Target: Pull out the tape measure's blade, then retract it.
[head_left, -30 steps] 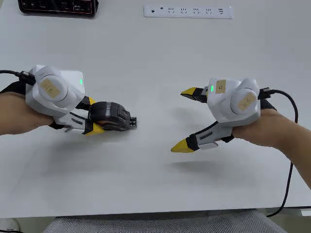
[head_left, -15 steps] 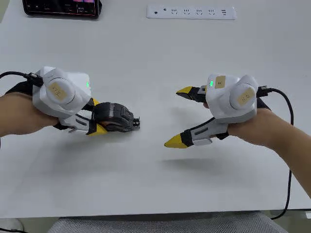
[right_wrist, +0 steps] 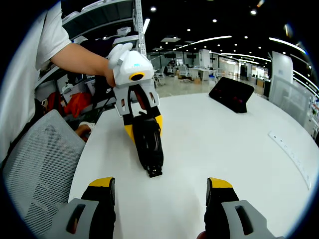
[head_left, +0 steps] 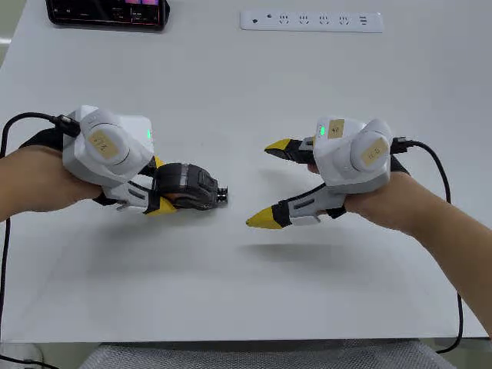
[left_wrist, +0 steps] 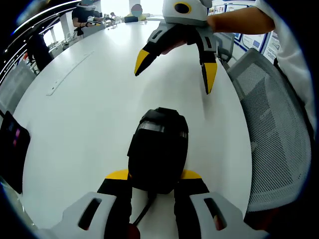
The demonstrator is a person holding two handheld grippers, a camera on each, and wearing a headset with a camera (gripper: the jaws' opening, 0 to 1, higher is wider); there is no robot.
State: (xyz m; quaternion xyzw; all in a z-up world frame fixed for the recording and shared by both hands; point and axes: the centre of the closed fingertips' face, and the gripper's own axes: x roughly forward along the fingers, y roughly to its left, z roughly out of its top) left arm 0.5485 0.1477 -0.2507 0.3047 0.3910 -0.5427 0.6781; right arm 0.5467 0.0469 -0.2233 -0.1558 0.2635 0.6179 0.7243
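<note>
Head view: left gripper (head_left: 159,184) is clamping the rigid tape measure (head_left: 186,186) mid-left; gaping right gripper (head_left: 265,183) should pinch its hook (head_left: 223,194).

Nothing I can actually read at the moment. There's a tan sticker (head_left: 102,141) on the housing of the left gripper (head_left: 160,186), just left of the tape measure (head_left: 188,184), but its dark marks are too small for me. Two more tan stickers (head_left: 373,151) sit on the right gripper (head_left: 265,183), right of the tape measure, and they're just as illegible. Far beyond the tape measure, the dark screen (head_left: 108,11) glows with coloured patches but no characters I can make out. Any print on the white power strip (head_left: 311,21) is too fine to tell.
</note>
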